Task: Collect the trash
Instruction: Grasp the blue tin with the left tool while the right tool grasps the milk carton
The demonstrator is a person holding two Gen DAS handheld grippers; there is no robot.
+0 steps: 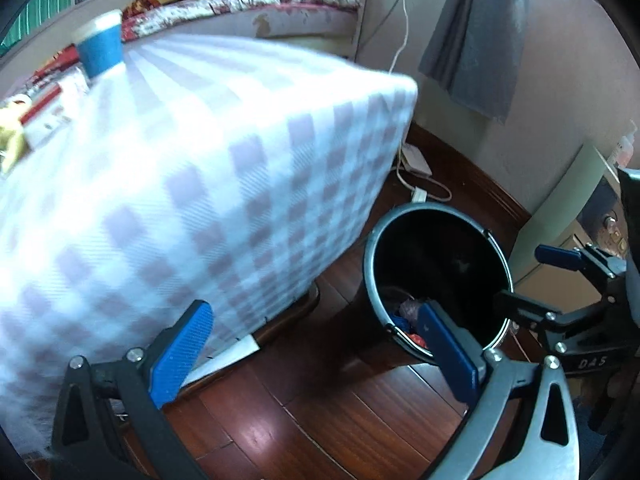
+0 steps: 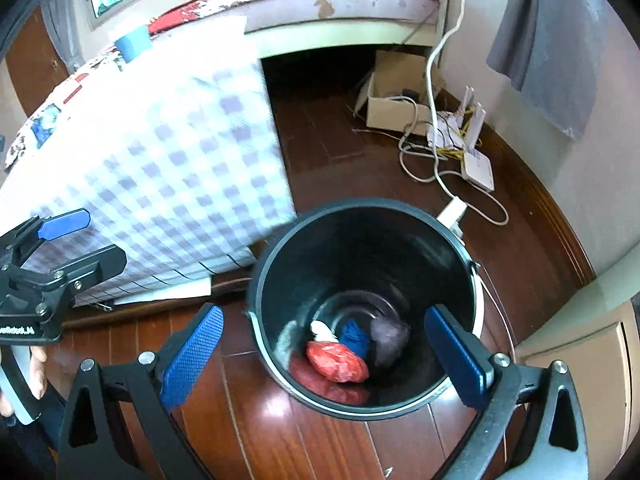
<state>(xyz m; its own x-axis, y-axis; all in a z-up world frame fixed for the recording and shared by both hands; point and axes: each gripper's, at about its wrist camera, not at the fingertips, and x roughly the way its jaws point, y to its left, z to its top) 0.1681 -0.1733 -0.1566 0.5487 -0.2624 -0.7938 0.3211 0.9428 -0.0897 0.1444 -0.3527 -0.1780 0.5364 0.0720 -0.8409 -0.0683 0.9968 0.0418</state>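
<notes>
A black bin [image 2: 360,248] stands on the wooden floor beside a table with a checked cloth [image 1: 200,180]. At its bottom lie a red wad [image 2: 336,360], a blue scrap [image 2: 354,336], a white bit [image 2: 322,332] and a grey lump [image 2: 388,336]. My right gripper [image 2: 324,356] hangs open over the bin with nothing between its fingers. My left gripper [image 1: 316,344] is open and empty too, left of the bin [image 1: 432,248] near the table's corner. A blue paper cup [image 1: 100,46] and several packets [image 1: 52,112] sit on the table's far side.
A cardboard box [image 2: 392,108], a white router [image 2: 476,164] and loose cables lie on the floor behind the bin. A bed [image 2: 320,4] runs along the back. A grey cloth [image 2: 548,40] hangs on the wall, and a cabinet [image 2: 580,344] stands right of the bin.
</notes>
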